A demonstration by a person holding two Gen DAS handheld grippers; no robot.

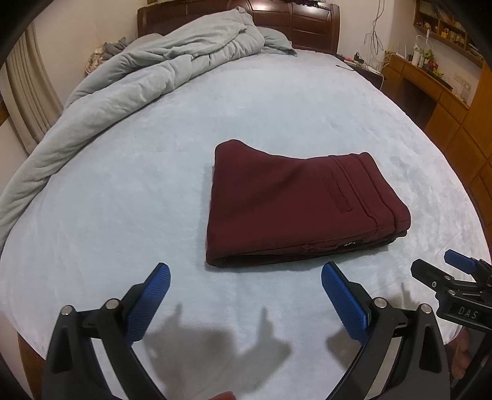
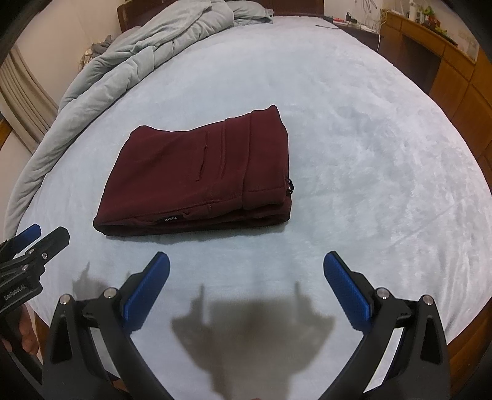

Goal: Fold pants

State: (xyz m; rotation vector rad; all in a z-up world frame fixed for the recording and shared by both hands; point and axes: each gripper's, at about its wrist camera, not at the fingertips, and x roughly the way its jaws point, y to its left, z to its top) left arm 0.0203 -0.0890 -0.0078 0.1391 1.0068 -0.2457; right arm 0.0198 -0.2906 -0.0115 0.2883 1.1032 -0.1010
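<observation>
Dark red pants [image 1: 295, 206] lie folded into a compact rectangle on the pale blue bed sheet [image 1: 123, 184], waistband to the right; they also show in the right wrist view [image 2: 200, 178]. My left gripper [image 1: 246, 277] is open and empty, held above the sheet just in front of the pants. My right gripper [image 2: 246, 264] is open and empty, in front of the pants and a little to their right. Each gripper shows at the edge of the other's view: the right one [image 1: 455, 274], the left one [image 2: 33, 246].
A rumpled grey duvet [image 1: 138, 83] lies along the bed's far left side, up to the dark wooden headboard [image 1: 307, 21]. A wooden desk and cabinets [image 1: 446, 101] stand to the right. Curtains [image 1: 27, 92] hang at the left.
</observation>
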